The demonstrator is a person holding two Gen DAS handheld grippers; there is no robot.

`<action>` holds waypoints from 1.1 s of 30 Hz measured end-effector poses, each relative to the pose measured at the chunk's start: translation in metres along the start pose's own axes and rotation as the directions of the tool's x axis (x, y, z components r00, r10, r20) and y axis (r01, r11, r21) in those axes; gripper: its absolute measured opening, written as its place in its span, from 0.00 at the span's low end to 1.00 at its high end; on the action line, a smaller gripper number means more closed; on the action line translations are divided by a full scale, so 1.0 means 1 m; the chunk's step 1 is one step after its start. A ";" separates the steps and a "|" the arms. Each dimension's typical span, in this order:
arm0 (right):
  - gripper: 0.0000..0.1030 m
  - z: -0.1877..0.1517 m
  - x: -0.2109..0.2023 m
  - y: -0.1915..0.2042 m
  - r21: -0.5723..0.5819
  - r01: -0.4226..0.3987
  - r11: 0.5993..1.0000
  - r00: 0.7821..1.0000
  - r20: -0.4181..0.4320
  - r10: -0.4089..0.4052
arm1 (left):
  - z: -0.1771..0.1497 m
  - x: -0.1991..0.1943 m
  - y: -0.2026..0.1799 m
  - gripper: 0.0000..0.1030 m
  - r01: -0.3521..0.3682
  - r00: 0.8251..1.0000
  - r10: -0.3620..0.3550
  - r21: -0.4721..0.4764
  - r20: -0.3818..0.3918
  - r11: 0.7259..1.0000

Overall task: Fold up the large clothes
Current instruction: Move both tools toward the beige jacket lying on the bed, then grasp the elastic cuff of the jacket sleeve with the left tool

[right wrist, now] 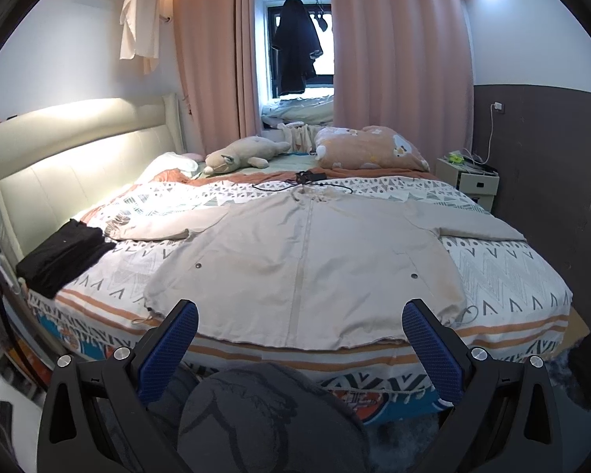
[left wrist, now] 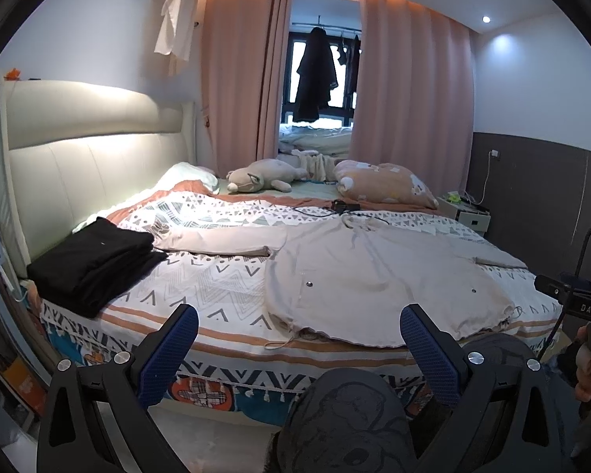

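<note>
Nearest each camera, the left gripper and right gripper hang with blue pads spread wide, grasping nothing, short of the bed. Beyond them the beige jacket lies flat on the patterned cover, sleeves out. Farther left sit folded black clothes; pillows lie beyond.

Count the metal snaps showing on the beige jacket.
2: one snap on the beige jacket front's left side, another snap on its right; others may be hidden.
</note>
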State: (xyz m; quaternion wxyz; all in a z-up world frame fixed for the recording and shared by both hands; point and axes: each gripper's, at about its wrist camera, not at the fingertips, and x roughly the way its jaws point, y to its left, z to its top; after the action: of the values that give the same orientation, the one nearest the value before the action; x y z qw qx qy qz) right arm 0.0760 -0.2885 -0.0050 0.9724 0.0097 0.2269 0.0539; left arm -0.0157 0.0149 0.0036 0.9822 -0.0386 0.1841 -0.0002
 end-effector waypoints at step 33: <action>1.00 0.071 0.132 -0.010 0.080 -0.069 0.994 0.997 -0.018 0.071 | 0.045 0.113 0.057 0.99 -0.131 0.986 0.124 -0.054 -0.111 0.990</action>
State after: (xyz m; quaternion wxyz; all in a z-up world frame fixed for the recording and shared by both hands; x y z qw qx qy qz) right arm 0.2262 -0.2840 0.0006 0.9663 0.0557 0.2385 0.0789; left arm 0.1055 0.0738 0.0003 0.9672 -0.0568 0.2385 0.0663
